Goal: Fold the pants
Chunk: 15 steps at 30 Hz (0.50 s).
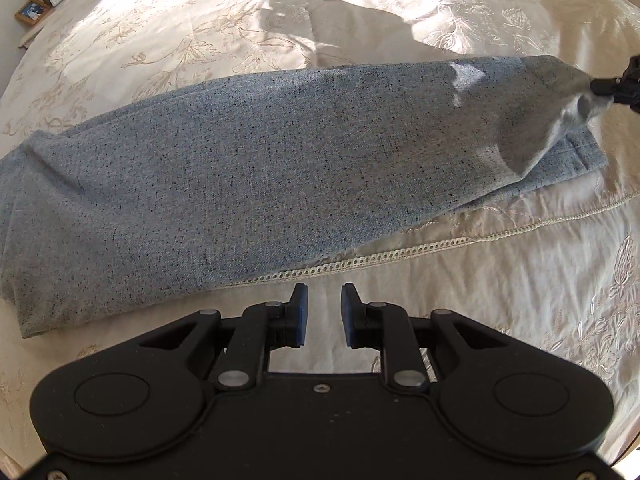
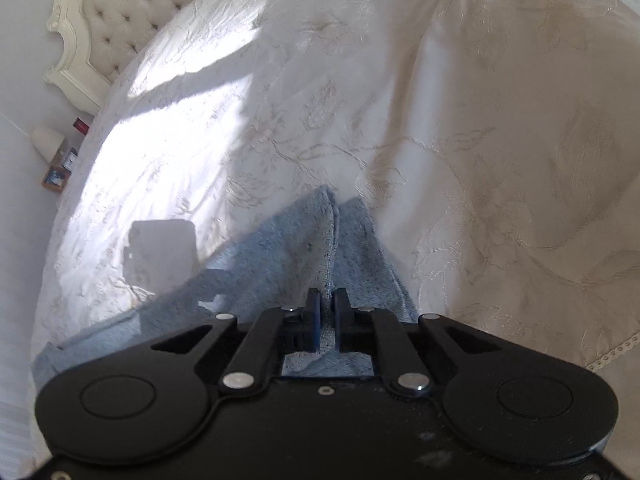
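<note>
1. Left wrist view: the pants (image 1: 256, 168) lie on the cream embroidered bedspread (image 1: 500, 292), already doubled leg on leg. They fill the middle of the frame, their long axis running from the lower left edge up to the right edge. The broad end sits at lower left; the narrow hem end points right.

2. In the same view the left gripper (image 1: 322, 312) hangs at lower centre over bare bedspread, just short of the pants' near edge. Its jaws stand a little apart with nothing between them.

3. At the right edge of that frame the right gripper (image 1: 604, 88) has the hem end pinched and raised off the bed, so the cloth tents up to it while the layer beneath stays flat.

4. Right wrist view: the right gripper (image 2: 328, 304) sits at lower centre with its jaws closed on a ridge of the grey-blue pants (image 2: 280, 248). The cloth runs away from it to the lower left, and a point of it reaches up to mid-frame. A tufted headboard (image 2: 120, 20) shows at upper left.

5. Judgement: the step in hand looks like the lengthwise fold, hem end towards the waist. The next move calls for carrying that end across to the lower left of the left view. The free gripper could pin the cloth partway along so the crease lands straight.
</note>
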{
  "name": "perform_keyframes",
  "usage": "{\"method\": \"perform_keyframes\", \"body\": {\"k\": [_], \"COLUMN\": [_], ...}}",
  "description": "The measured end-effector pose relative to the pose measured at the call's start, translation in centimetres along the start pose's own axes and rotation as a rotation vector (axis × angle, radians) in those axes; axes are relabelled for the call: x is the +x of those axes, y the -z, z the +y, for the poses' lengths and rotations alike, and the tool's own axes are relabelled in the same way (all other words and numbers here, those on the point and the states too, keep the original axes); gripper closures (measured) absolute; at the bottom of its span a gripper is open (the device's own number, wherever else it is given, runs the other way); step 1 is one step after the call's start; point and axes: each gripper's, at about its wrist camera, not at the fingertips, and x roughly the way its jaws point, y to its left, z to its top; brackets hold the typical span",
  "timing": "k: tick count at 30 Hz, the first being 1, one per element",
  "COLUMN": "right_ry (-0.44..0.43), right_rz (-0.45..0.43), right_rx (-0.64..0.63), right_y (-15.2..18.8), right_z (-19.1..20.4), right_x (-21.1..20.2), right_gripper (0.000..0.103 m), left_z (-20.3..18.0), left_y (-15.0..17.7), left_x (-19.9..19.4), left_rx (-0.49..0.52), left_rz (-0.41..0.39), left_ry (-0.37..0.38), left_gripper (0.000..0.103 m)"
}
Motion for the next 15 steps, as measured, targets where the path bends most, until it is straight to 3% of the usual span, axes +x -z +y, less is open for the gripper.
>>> {"method": "perform_keyframes", "body": {"k": [2,5,10,12,15], "right_ry": [-0.006,0.057,0.206,0.185,0.129], "right_rz": [-0.036,-0.035,0.051,0.044,0.035], "right_rx": [-0.004,-0.030,-0.080,-0.078,-0.107], "right_y": [-1.6,-3.1,-2.9,-2.4,-1.2], "right_z": [0.7,0.5,-1.2,-1.4,-0.2], "right_x": [-1.6,-1.6,0.7,0.3,-0.3], "right_gripper": [0.097,0.101,0.101,0.100,0.091], "left_z": [-0.4,-1.5,-2.3,-1.8,0.0], "left_y": [-0.3,-0.6,-0.8,-0.7,-1.0], "left_x": [0.2,0.5,1.4,0.6,-0.9], "left_rx": [0.012,0.046,0.078,0.096,0.093], "left_rz": [-0.007,-0.024,0.012,-0.003,-0.050], "left_ry": [0.010,0.012,-0.001,0.022,-0.014], "left_gripper": [0.074,0.074,0.074,0.073,0.073]}}
